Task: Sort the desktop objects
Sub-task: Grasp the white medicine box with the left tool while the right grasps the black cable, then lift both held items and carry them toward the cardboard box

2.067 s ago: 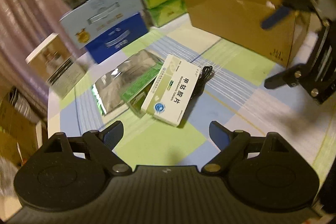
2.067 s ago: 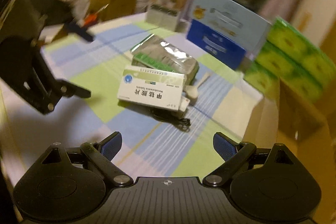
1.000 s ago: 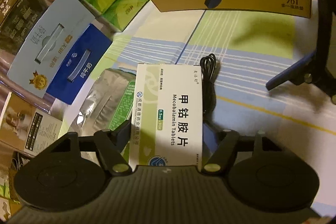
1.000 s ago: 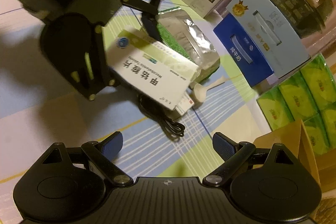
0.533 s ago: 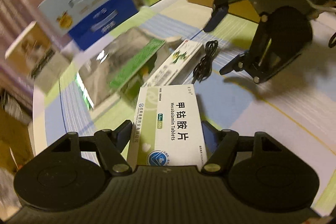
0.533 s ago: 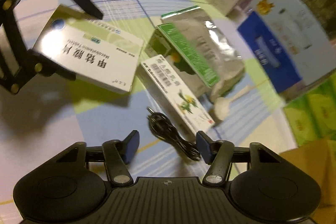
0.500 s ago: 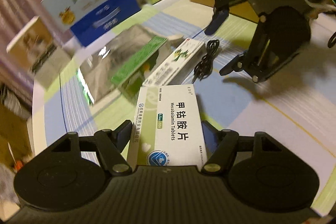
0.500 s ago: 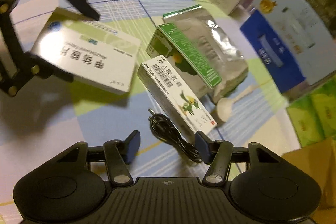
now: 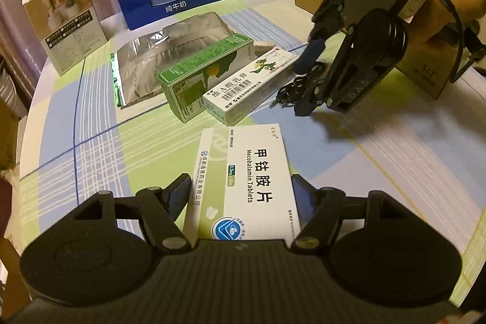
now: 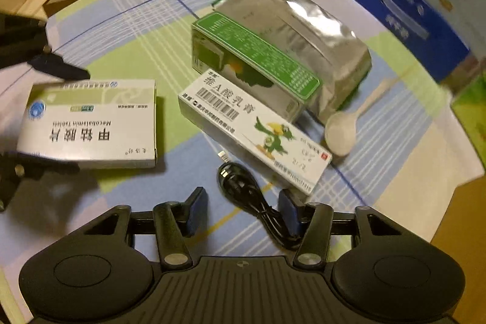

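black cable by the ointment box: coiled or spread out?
Coiled. The black cable lies bundled in tight loops on the tablecloth, plug end free, between the closing right gripper fingers.

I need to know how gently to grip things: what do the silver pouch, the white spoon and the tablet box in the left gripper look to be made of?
Silver pouch: likely metallised foil film, glossy, with crinkles and bright glints.
White spoon: probably plastic, smooth, matte and uniformly white.
Tablet box: thin printed cardboard with sharp folded edges and a slight sheen.
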Available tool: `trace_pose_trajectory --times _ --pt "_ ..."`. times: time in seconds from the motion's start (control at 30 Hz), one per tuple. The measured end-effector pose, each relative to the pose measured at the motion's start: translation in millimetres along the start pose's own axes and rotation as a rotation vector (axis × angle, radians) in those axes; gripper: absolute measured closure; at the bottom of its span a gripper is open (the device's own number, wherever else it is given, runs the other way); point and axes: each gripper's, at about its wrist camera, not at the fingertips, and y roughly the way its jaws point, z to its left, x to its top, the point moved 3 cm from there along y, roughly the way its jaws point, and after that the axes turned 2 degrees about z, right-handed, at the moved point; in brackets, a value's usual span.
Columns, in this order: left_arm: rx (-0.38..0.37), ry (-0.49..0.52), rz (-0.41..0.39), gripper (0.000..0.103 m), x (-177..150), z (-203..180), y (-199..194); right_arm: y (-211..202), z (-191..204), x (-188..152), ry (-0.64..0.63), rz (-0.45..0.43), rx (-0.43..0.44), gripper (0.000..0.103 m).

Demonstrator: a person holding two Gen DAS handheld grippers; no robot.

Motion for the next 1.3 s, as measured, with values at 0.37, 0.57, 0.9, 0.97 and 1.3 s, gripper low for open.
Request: trace_pose_trajectory --times 0.37,0.57,0.9,0.97,1.3 --pt "0.006 -0.015 0.012 0.037 -8 -10 -3 -25 16 -43 0.392 -0.007 0.108 0.092" --pt "-0.003 -0.045 0.027 0.046 -10 -18 -12 -46 44 -84 0.566 -0.076 0.084 0.092" --pt "0.061 -0.021 0.007 0.031 -9 -21 -9 -57 77 -118 0.611 -0.287 -0.035 0.092" --pt "0.057 -0.018 0.014 0.031 -8 -18 -3 -57 80 -121 0.606 -0.316 -0.042 0.092" --pt "0.038 -0.029 0.046 0.030 -6 -11 18 -49 81 -112 0.574 -0.386 -0.069 0.069"
